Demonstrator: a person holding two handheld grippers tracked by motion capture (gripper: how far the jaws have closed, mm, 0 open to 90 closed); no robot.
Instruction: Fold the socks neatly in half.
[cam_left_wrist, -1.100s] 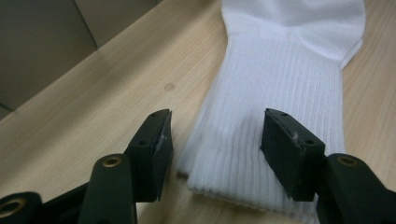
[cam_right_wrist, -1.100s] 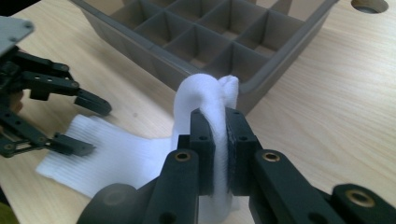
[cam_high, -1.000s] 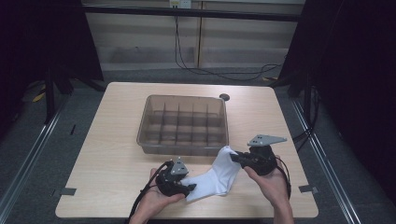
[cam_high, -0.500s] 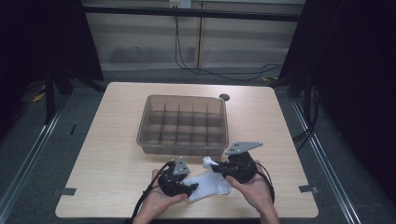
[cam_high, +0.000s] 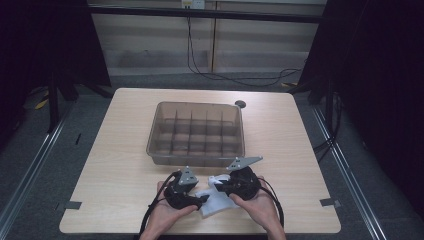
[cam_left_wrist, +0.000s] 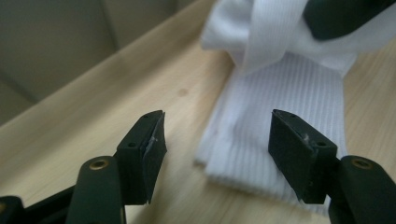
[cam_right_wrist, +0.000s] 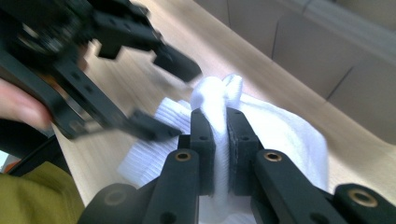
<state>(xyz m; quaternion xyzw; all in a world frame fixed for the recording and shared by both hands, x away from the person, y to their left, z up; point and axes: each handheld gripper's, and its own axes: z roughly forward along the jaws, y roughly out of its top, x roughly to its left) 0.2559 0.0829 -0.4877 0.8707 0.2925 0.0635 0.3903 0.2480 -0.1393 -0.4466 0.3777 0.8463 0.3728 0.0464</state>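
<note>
Up close, the right claw (cam_right_wrist: 219, 135) pinches the white sock (cam_right_wrist: 280, 135); the left claw (cam_left_wrist: 217, 154), just widening, gapes empty.

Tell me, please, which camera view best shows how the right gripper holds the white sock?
The right gripper view: the right gripper pinches a fold of the white sock between its pads. The left gripper view shows the ribbed cloth beyond open jaws; the high view shows it small, between both hands.

your left claw (cam_high: 204, 201) has just been opening, jaws wide apart; your right claw (cam_high: 216, 186) stays pinched tight, both low together.
</note>
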